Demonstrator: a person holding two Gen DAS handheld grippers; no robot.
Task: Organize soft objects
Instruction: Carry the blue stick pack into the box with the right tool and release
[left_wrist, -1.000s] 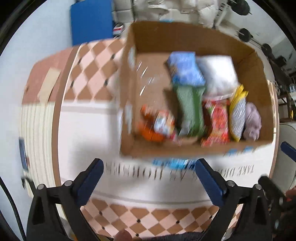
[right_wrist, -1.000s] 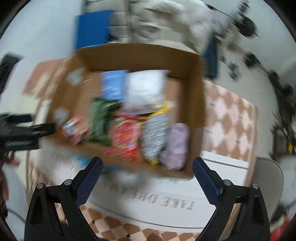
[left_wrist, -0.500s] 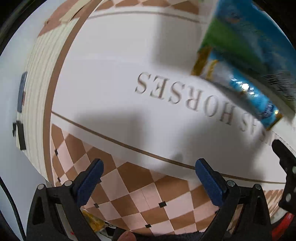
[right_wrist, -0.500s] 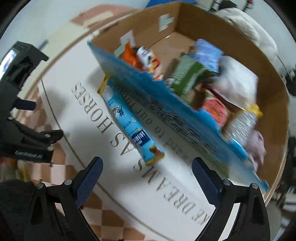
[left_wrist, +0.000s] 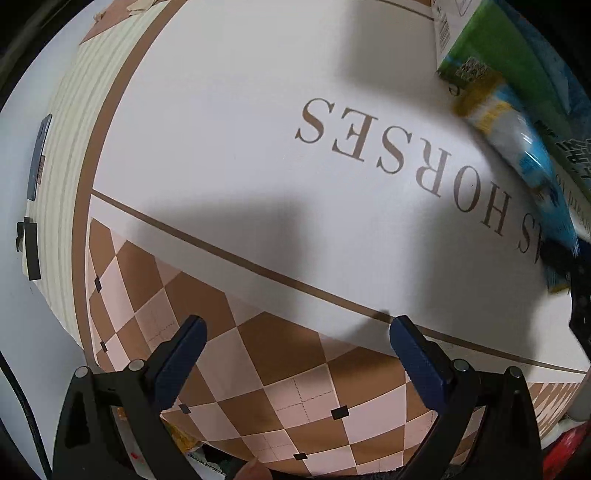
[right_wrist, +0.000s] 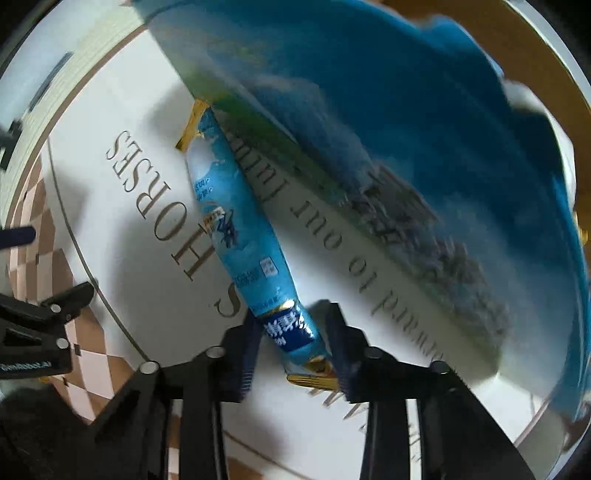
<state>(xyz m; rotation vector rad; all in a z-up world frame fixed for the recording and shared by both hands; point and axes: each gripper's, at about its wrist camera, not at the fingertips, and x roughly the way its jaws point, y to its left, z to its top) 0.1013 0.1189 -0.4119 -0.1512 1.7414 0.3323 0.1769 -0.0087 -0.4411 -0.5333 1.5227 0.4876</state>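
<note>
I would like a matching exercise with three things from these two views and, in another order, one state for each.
Things:
1. left hand-held gripper
2. right hand-held gripper
3. cardboard box

States:
A. closed around the end of the blue snack packet
B. standing on the mat beside the packet
C. open, nothing between its fingers

Pairs: 1-C, 2-A, 3-B

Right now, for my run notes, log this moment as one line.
right gripper: jaws just closing around blue packet's end, on lettered mat beside box | left gripper: open, empty
</note>
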